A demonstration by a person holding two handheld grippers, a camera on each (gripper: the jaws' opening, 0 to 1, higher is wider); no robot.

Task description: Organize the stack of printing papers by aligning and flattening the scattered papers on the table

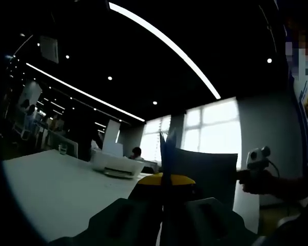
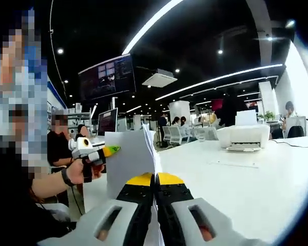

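In the left gripper view, the left gripper [image 1: 164,202] is seen with its yellow-tipped fingers [image 1: 182,180] pressed together on the edge of a stack of papers [image 1: 200,171], which is held upright and lifted off the white table [image 1: 56,189]; the sheets stand just beyond the fingers and spread to their right. At the far edge of those sheets the right gripper [image 1: 257,160] is seen, held by a hand [image 1: 264,183]. In the right gripper view, the right gripper [image 2: 155,197] is likewise clamped on the papers [image 2: 128,159], whose thin edge runs down between the two fingers [image 2: 172,179] while the broad face fans out to their left. There the left gripper [image 2: 95,152] is seen gripping the opposite edge, held by a hand [image 2: 79,171] wearing a dark wristband. A white printer [image 2: 245,137] is set on the table [image 2: 246,179] well beyond and to the right of the fingers; whether anything lies in its tray cannot be told. A single flat sheet [image 2: 233,164] rests on the table in front of the printer. In the left gripper view the printer [image 1: 115,164] is seen to the left of the fingers, with a glass [image 1: 62,149] farther left on the table.
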